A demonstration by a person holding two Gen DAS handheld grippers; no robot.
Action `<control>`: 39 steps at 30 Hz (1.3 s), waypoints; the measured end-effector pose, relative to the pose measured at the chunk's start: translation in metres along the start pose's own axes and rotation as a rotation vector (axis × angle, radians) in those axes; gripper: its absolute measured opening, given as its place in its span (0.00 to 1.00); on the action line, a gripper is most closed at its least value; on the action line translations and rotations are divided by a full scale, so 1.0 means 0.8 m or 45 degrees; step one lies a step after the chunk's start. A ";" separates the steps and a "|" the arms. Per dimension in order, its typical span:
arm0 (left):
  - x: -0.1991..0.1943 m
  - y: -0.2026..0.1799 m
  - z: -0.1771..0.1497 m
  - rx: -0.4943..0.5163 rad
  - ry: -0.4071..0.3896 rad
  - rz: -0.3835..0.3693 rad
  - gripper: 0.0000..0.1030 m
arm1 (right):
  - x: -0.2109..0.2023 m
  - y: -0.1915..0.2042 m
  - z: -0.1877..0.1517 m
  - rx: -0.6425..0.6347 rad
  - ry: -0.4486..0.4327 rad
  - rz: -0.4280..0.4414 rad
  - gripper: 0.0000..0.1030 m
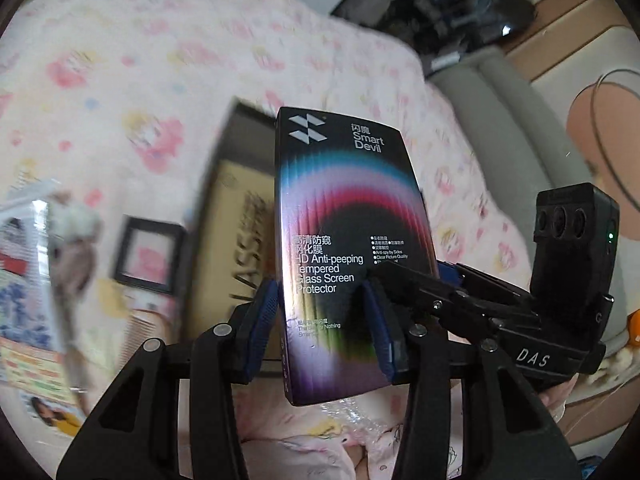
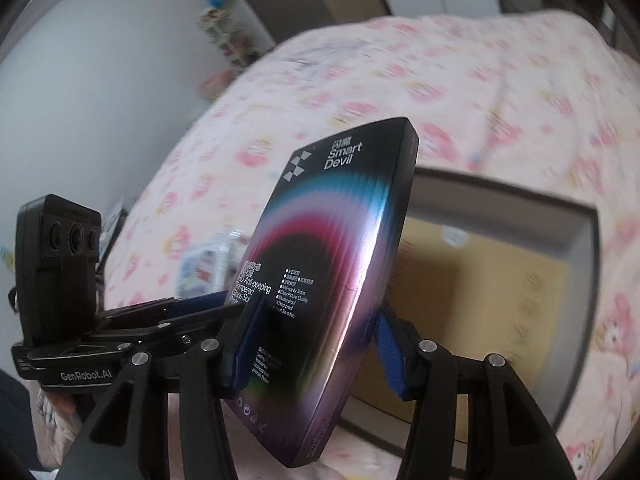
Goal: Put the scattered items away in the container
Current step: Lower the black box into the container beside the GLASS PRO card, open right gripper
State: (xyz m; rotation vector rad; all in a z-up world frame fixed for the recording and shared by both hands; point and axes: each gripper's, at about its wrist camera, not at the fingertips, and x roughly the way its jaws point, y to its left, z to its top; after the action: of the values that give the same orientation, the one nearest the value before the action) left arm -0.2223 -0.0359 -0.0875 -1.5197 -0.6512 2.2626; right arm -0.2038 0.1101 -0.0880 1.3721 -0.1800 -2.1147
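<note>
Both grippers — left (image 1: 326,320) & right (image 2: 316,344) — clamp 1 screen-protector box (image 1: 344,216) above container (image 2: 500,300).

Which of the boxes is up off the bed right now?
The flat black Smart Devil box, gripped by left tool and right tool; the big open carton and small black-rimmed square box lie on the bedspread.
</note>
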 end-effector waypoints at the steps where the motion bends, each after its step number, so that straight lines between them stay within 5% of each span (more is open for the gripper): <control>1: 0.016 -0.004 0.000 -0.001 0.031 0.012 0.42 | 0.002 -0.015 -0.002 0.017 0.011 -0.012 0.48; 10: 0.106 -0.001 -0.016 -0.004 0.209 0.098 0.41 | 0.045 -0.116 -0.031 0.189 0.151 -0.016 0.46; 23: 0.115 -0.005 -0.034 0.076 0.242 0.191 0.37 | 0.060 -0.142 -0.043 0.263 0.240 -0.066 0.46; 27: 0.108 -0.007 -0.036 0.113 0.209 0.290 0.37 | 0.032 -0.139 -0.037 0.209 0.160 -0.149 0.46; 31: 0.108 -0.024 -0.028 0.205 0.177 0.492 0.37 | -0.010 -0.130 -0.033 0.121 0.033 -0.241 0.46; 39: 0.132 -0.052 -0.026 0.204 0.302 0.377 0.39 | -0.029 -0.123 -0.022 0.100 -0.041 -0.366 0.39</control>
State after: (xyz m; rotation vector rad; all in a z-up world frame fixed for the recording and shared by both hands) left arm -0.2414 0.0566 -0.1530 -1.8650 -0.1826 2.2209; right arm -0.2228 0.2059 -0.1194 1.4842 -0.0823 -2.3886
